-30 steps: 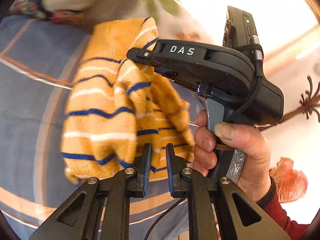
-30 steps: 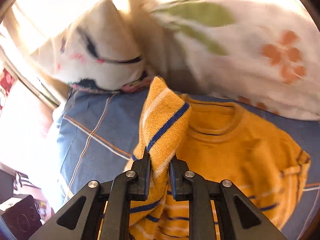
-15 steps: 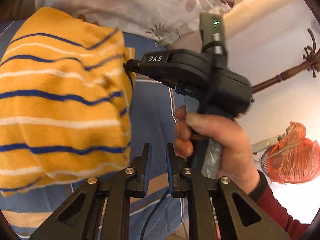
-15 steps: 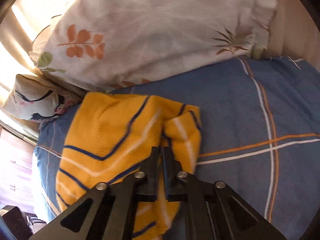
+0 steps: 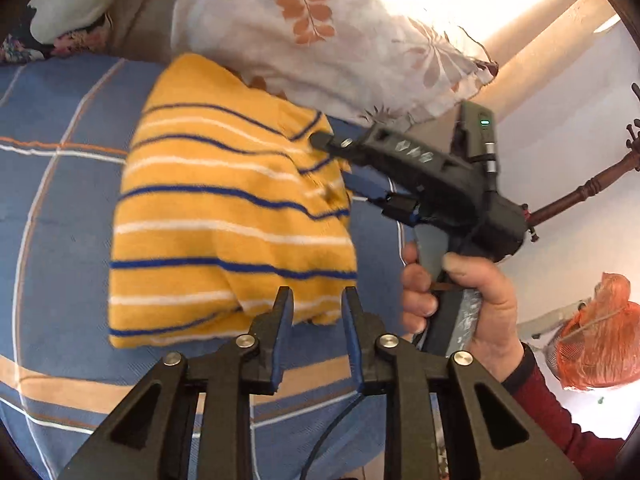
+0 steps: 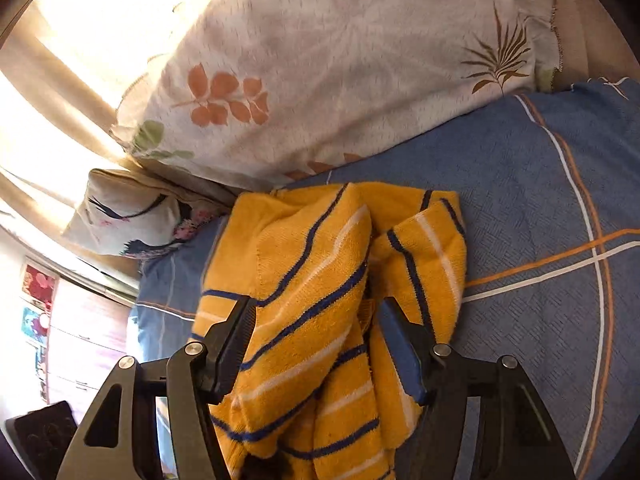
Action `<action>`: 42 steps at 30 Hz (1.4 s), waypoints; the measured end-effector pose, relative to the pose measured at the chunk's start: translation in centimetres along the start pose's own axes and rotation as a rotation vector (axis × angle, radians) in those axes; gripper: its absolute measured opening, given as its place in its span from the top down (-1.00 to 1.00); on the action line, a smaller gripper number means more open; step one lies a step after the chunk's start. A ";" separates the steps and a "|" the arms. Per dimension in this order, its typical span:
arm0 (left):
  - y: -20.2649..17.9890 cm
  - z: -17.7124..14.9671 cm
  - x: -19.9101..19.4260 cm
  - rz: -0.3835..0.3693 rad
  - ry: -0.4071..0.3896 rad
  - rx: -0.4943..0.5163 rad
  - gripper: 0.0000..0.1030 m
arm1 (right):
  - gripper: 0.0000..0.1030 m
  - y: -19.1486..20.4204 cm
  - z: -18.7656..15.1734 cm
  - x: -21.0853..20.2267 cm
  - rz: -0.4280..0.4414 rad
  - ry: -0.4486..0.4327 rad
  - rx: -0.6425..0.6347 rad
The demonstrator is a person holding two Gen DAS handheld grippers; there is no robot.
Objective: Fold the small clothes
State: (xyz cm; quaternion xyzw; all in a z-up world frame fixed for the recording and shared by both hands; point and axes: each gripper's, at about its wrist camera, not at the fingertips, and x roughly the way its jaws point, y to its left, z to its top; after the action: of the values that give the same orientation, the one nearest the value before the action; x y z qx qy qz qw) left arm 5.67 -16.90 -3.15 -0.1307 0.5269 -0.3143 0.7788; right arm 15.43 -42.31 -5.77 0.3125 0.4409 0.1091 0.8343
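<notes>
A small yellow sweater (image 5: 224, 220) with blue and white stripes lies folded over on the blue bed sheet (image 5: 60, 128). My left gripper (image 5: 316, 304) is open and empty at the sweater's near edge. My right gripper (image 5: 340, 160) shows in the left wrist view at the sweater's right edge. In the right wrist view the right gripper (image 6: 316, 320) is open wide, with the sweater (image 6: 320, 280) bunched loosely between its fingers (image 6: 396, 340).
A large floral pillow (image 6: 340, 60) lies behind the sweater and a smaller pillow (image 6: 128, 216) sits to its left. A hand (image 5: 460, 300) holds the right gripper's handle. An orange bag (image 5: 596, 332) and a wooden stand (image 5: 580, 192) are off the bed.
The right gripper carried the sweater's edge over, laid it down and opened wide. The left gripper, empty throughout, opened a little and now faces the folded sweater.
</notes>
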 end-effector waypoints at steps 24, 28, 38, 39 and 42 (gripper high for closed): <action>1.2 3.3 9.8 0.108 0.111 -0.003 0.32 | 0.69 -6.4 -1.0 0.2 -0.184 0.012 0.024; 1.9 3.0 8.1 0.090 0.109 -0.017 0.32 | 0.18 -6.2 -1.3 -3.0 -0.149 -0.026 0.019; 5.6 0.9 3.7 0.158 0.052 -0.055 0.30 | 0.18 -3.4 -10.0 -4.2 0.010 0.055 -0.021; 6.1 0.9 3.9 0.205 0.059 -0.067 0.31 | 0.62 -3.4 -10.4 -3.3 0.029 0.079 -0.010; 7.6 0.9 4.0 0.262 0.093 -0.124 0.36 | 0.70 -4.4 -11.2 -3.7 0.097 0.082 0.074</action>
State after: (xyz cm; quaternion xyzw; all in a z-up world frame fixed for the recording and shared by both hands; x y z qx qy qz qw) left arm 10.19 -13.72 -9.83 -0.0941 0.5935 -0.1826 0.7782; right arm 3.83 -42.70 -10.65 0.3594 0.4626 0.1457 0.7972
